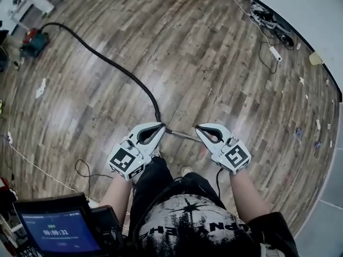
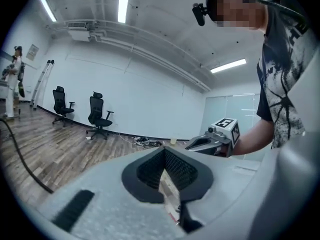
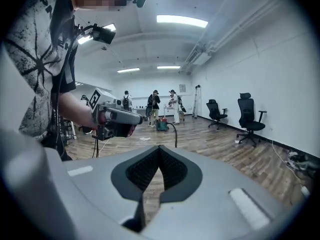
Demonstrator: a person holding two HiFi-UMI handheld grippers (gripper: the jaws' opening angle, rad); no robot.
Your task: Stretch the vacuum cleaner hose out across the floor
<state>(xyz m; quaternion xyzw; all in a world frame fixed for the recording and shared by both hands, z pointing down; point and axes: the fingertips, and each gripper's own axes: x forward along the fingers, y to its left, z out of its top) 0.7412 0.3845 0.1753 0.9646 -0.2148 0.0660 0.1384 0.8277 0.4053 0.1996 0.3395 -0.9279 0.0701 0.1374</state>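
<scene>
— Wood-plank floor (image 1: 214, 74) everywhere, then? What sort of room is it?

— A big white-walled one with strip lights on the ceiling. Two black office chairs (image 2: 98, 115) stand by the wall, and a few people (image 3: 155, 103) are gathered at the far end.

— And your grippers?

— I hold both up in front of my waist, side by side, with a gap between them. My left gripper (image 1: 161, 126) has its jaws closed tip to tip with nothing between them. The right gripper (image 1: 199, 128) is the same: jaws together, empty.

— So where's the hose?

— The black hose (image 1: 131, 78) lies on the floor. It starts at the green vacuum cleaner (image 1: 33, 43) ahead and to my left, and it runs in a long, gentle curve toward me. Its near end joins a metal tube (image 1: 182, 135) lying just ahead of my shoes (image 1: 186, 171). From my head camera that tube shows in the gap between the two grippers, down on the planks, and neither one touches it.

— Anything else lying about?

— A white power strip (image 1: 275, 52) with tangled cables sits by the wall on my right. A thin white cable (image 1: 37, 167) crosses the planks on my left, and a small screen (image 1: 59, 230) at my left hip is lit blue.
</scene>
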